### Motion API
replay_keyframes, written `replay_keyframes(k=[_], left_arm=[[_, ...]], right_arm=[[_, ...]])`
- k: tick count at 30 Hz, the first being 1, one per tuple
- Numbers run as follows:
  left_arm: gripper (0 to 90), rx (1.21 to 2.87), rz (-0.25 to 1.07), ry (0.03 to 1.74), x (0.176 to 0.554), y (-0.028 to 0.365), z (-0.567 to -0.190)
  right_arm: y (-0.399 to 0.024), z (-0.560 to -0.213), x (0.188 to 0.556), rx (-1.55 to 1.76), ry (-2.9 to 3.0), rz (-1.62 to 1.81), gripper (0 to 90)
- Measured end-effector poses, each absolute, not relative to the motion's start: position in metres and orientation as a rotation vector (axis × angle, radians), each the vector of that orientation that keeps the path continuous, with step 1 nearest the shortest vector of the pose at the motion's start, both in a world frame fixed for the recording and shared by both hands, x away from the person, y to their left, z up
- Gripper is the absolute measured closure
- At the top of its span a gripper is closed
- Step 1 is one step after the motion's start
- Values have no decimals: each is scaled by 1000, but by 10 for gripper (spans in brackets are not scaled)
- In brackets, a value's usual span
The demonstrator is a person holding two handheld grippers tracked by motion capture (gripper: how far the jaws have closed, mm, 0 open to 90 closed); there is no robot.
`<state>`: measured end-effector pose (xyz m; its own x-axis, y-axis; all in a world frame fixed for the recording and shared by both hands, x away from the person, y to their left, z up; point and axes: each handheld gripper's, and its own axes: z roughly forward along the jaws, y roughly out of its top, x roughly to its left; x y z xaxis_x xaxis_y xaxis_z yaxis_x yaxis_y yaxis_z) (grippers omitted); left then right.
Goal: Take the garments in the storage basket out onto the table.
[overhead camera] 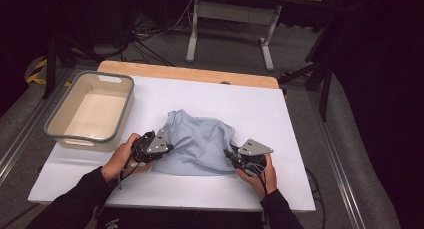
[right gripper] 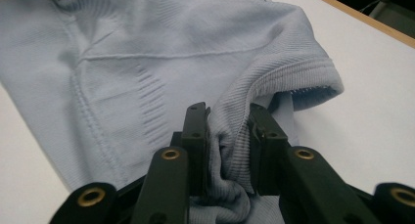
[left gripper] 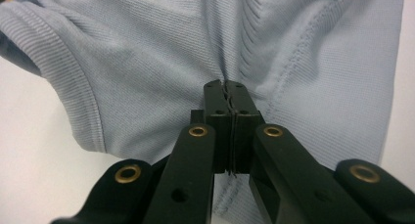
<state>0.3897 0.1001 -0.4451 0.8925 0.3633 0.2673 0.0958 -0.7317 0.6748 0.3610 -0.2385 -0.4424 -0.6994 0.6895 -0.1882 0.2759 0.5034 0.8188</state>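
Folding is standing at an early stage: we are clamping the left gripper (overhead camera: 167, 148) and right gripper (overhead camera: 229, 153) jaws on opposite edges of the light blue garment (overhead camera: 197, 141), lying rumpled mid-surface (overhead camera: 250, 104), with the grey bin (overhead camera: 55, 125) sitting empty alongside.

The garment (overhead camera: 200, 141) lies mid-table (overhead camera: 280, 114), the bin (overhead camera: 60, 121) to its left near the table's edge.
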Motion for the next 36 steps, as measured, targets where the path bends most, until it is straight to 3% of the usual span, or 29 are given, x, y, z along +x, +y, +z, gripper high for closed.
replay_keyframes(k=[18, 26, 36], left_arm=[[892, 2398, 485, 358, 393, 100, -456], [891, 2395, 494, 357, 393, 102, -453], [890, 2387, 481, 359, 395, 101, -455]], right_arm=[[-240, -454, 369, 817, 2262, 1018, 706], [-245, -450, 370, 846, 2227, 1032, 606], [-247, -451, 373, 882, 2227, 1050, 583]])
